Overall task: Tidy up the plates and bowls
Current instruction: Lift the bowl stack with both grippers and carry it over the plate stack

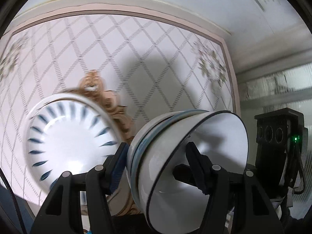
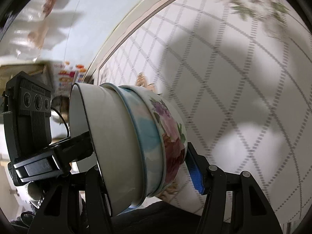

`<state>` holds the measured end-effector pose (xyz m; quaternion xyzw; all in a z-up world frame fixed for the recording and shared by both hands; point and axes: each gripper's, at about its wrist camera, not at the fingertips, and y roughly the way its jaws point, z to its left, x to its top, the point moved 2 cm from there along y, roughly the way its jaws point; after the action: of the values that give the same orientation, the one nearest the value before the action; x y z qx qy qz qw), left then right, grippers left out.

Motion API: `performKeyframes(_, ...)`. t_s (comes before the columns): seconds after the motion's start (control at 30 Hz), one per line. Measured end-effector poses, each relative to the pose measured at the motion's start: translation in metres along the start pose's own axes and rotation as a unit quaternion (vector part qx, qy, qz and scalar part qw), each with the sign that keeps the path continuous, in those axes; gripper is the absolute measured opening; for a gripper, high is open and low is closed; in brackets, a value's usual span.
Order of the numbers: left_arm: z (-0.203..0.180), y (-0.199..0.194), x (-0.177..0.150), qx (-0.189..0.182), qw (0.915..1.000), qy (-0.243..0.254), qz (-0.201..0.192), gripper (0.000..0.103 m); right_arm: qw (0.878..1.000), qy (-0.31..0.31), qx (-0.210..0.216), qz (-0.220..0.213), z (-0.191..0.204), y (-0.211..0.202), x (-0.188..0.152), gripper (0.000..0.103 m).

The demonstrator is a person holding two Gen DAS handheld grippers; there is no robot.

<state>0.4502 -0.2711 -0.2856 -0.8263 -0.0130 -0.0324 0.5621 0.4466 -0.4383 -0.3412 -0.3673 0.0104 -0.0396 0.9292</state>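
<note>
Both grippers, left gripper (image 1: 156, 167) and right gripper (image 2: 140, 152), clench one nested bowl stack (image 2: 136, 140) above the tablecloth (image 1: 136, 48); next, probably carry it level beside the blue-petal plate (image 1: 70, 136).

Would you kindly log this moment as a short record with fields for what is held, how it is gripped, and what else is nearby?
held item: stack of nested bowls, tipped on its side, off the tablecloth
stack order: plain white bowl inside, blue-banded bowl next, floral bowl outermost
left gripper: jaws clamp the stack, one finger inside the white bowl, one on the outside
right gripper: jaws clamp the same stack likewise
nearby: blue-petal bowl, blurred
surface: lattice tablecloth
</note>
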Motion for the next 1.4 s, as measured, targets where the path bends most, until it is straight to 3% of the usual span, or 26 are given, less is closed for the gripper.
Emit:
performKeyframes(0.33,0.083,-0.032,-0.014,0.019,0.9951,-0.093,-0.029,0.058,0.994,-0.067,0.012,0.081,0.064,0.064,0.005,0.061)
performKeyframes(0.63,0.137,-0.028,-0.023,0.016,0.9876,-0.153,-0.032,0.058,0.987,-0.086,0.004,0.133,0.085,0.124,0.009,0.061)
performKeyframes(0.97,0.163,-0.019,-0.023,0.003,0.9833,-0.179,-0.033,0.058,0.985,-0.090,-0.021,0.149,0.091,0.153,0.015,0.061)
performKeyframes(1.4,0.162,-0.015,-0.018,0.018,0.9853,-0.166,-0.037,0.057,0.981,-0.097,-0.046,0.164,0.099,0.168,0.020,0.061)
